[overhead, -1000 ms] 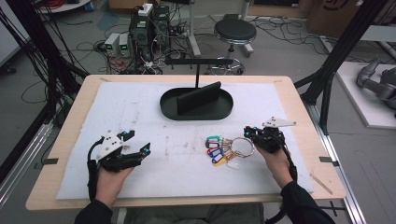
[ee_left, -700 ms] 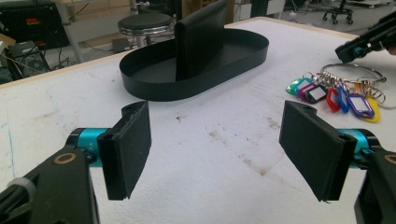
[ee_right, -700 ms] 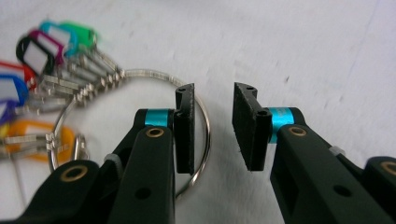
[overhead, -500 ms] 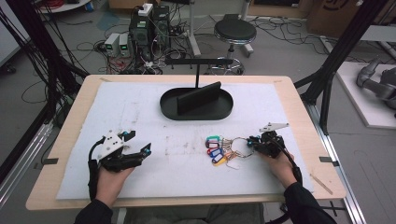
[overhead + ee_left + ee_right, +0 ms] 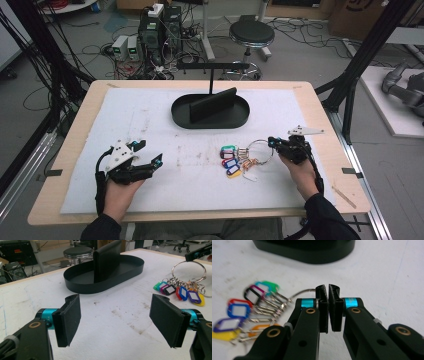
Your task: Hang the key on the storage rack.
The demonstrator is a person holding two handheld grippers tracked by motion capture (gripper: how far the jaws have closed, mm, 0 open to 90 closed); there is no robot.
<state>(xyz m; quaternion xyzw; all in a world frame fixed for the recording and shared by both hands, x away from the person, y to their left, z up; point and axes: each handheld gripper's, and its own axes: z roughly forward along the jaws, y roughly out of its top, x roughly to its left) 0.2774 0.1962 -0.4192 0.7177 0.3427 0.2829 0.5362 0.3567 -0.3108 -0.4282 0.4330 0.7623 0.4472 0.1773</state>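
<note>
A bunch of coloured key tags (image 5: 231, 161) lies on the white mat, hung on a large metal ring (image 5: 260, 149). My right gripper (image 5: 272, 144) is at the ring's right edge and is shut on its wire. In the right gripper view the jaws (image 5: 328, 291) are pressed together, and the ring (image 5: 303, 292) runs in from the left toward the tags (image 5: 238, 311). My left gripper (image 5: 150, 152) rests at the mat's left, open and holding nothing. Its view shows wide-apart pads (image 5: 72, 317), with the ring (image 5: 172, 271) and tags (image 5: 183, 292) far right.
A black oval tray (image 5: 210, 120) with an upright black slab (image 5: 212, 104) stands at the back middle of the table. Behind it rises a black T-shaped stand (image 5: 211, 66). The tray's wall appears ahead of both grippers (image 5: 82, 286) (image 5: 312, 255).
My right gripper has edged toward the key ring, and its tips now sit on the ring's right edge. The left gripper has not moved.
</note>
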